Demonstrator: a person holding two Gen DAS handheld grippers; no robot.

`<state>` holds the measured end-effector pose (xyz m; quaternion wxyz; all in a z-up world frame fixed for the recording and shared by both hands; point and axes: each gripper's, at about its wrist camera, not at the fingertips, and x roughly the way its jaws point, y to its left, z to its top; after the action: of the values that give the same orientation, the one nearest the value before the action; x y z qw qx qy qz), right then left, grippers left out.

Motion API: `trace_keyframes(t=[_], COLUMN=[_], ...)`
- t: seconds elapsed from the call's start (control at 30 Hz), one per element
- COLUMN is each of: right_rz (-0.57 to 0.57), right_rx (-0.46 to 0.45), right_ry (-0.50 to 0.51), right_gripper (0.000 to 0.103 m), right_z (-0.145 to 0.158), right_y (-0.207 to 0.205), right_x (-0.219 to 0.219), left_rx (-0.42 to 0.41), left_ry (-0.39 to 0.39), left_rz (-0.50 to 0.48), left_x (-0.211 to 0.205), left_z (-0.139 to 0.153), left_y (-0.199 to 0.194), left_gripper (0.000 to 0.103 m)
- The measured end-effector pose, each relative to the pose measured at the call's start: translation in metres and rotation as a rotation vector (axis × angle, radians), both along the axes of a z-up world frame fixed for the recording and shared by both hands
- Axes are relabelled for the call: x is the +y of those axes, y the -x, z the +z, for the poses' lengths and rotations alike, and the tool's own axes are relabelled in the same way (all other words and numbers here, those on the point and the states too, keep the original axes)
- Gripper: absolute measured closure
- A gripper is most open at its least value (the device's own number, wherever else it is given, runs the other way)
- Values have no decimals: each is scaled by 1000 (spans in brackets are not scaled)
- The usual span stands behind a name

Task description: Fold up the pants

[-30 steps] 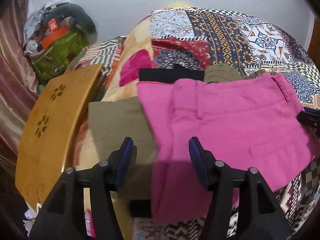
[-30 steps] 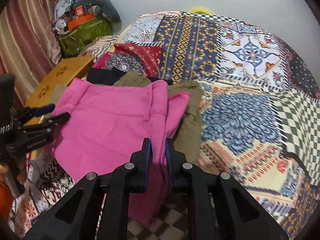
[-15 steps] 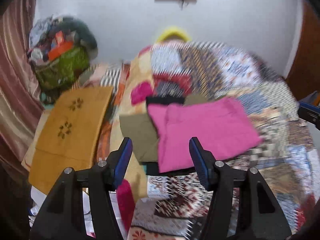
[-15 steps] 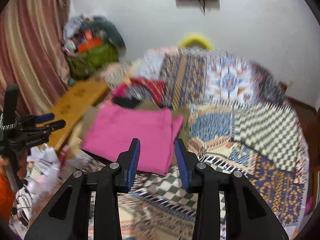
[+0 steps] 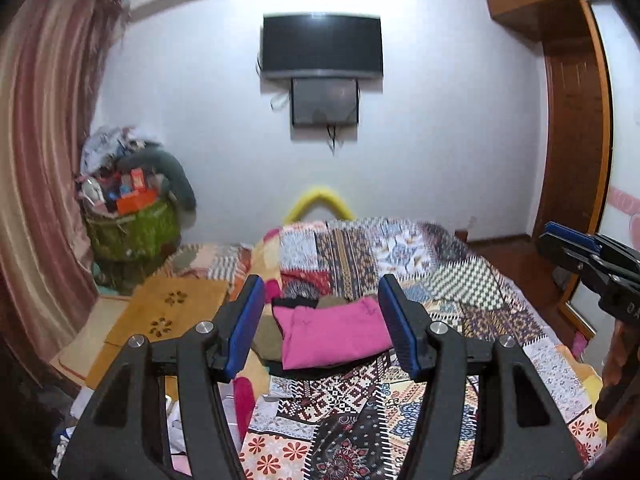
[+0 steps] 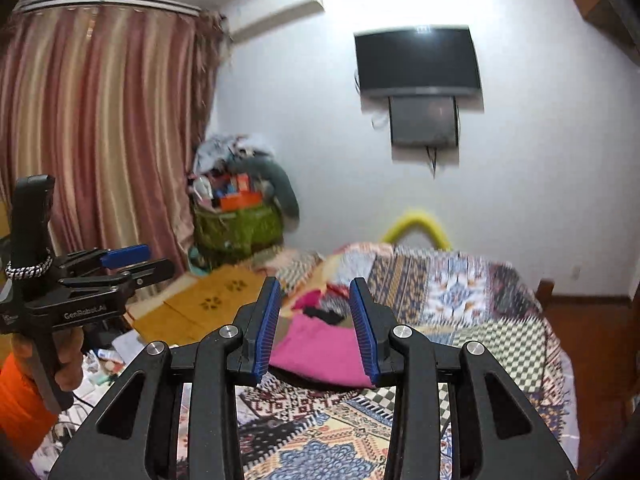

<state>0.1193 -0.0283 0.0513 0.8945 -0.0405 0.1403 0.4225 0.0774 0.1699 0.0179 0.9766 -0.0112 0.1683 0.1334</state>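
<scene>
The pink pants [image 5: 334, 336] lie folded in a flat rectangle on the patchwork bedspread [image 5: 440, 280], on top of olive and black folded clothes [image 5: 267, 338]. They also show in the right wrist view [image 6: 320, 350]. My left gripper [image 5: 322, 326] is open and empty, held well back from and above the bed. My right gripper [image 6: 316, 330] is open and empty, also pulled back from the pile. Each gripper shows at the edge of the other's view, the right one [image 5: 576, 250] and the left one [image 6: 132, 266].
A yellow-brown wooden board [image 5: 160, 316] lies left of the bed. A green basket piled with things [image 5: 132, 224] stands in the corner by the pink curtain [image 5: 36, 184]. A TV [image 5: 320, 46] hangs on the far wall. A wooden wardrobe [image 5: 576, 128] stands at the right.
Both grippers pulled back and up away from the pink pants. The right gripper let go of the pants and opened. The pants stay folded on the pile.
</scene>
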Motion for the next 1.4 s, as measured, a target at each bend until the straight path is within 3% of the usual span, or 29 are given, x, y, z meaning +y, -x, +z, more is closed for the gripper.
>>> trace_keyframes(t=[0.13,0.2,0.27,0.33,0.47,0.57,1.07,1.4], right_rz=[-1,-15,-33,-50,-71,-88,-101,-103], right_rx=[-26,-26,-31,-40,-29,-43,-45,-35], right_ry=[-60,-77,-82,-95,-101,-96,-105,-101], right_gripper=[71,68,44,28,11,0,0,0], right_z=[7,5,3,1,0,0,-7,-8], right_y=[39,49,58,65,67,71,86,85], right_x=[-14,-19,-23,-26,-28,-29,-39,-41], left_rx=[-80,-96,-107,-116,-129,-148,-142,-127], left_ry=[-35,-36,-24,-12,-9,-3,43,25], left_rz=[16,22,22,23,38,49,71,69], left_x=[-23,-30,-36,-38,-41,-41,-32,-37], left_z=[5,5,4,2,1,1,-6,-9], left_y=[42,56,69,77,88,95,98,96], left_gripper=[43,34,24,15,2,0,0,0])
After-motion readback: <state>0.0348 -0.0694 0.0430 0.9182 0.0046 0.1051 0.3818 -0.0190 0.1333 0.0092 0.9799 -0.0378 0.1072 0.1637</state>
